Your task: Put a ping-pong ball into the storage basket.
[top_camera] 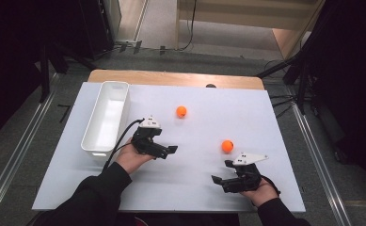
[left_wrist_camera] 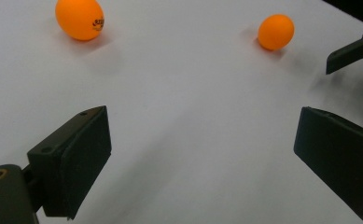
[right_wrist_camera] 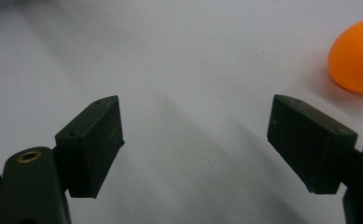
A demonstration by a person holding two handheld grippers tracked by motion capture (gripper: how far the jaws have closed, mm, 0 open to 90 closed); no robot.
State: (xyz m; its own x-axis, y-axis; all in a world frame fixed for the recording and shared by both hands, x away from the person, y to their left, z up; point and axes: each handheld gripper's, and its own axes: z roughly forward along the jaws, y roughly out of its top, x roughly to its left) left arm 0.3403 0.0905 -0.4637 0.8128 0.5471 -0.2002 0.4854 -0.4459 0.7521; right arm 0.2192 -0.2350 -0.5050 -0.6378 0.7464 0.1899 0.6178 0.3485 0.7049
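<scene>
The near orange ball (top_camera: pixel 227 146) lies on the white tabletop (top_camera: pixel 194 183) just beyond the right gripper (top_camera: pixel 227 175); the right gripper view cuts it off at the edge. It is plain, matte orange. The far orange ball (top_camera: pixel 181 111), with small dark print too blurred to read, sits ahead of the left gripper (top_camera: pixel 167 151). Both grippers' jaws gape wide, empty. A white bin (top_camera: pixel 106 117) stands left, well apart.

Probably a lab, dark tripod stands (top_camera: pixel 53 66), floor cables (top_camera: pixel 190 28), white-covered table (top_camera: pixel 246 117)

Two orange balls (top_camera: pixel 181 111) (top_camera: pixel 227 146), one white bin (top_camera: pixel 106 117), one table (top_camera: pixel 265 127).
</scene>
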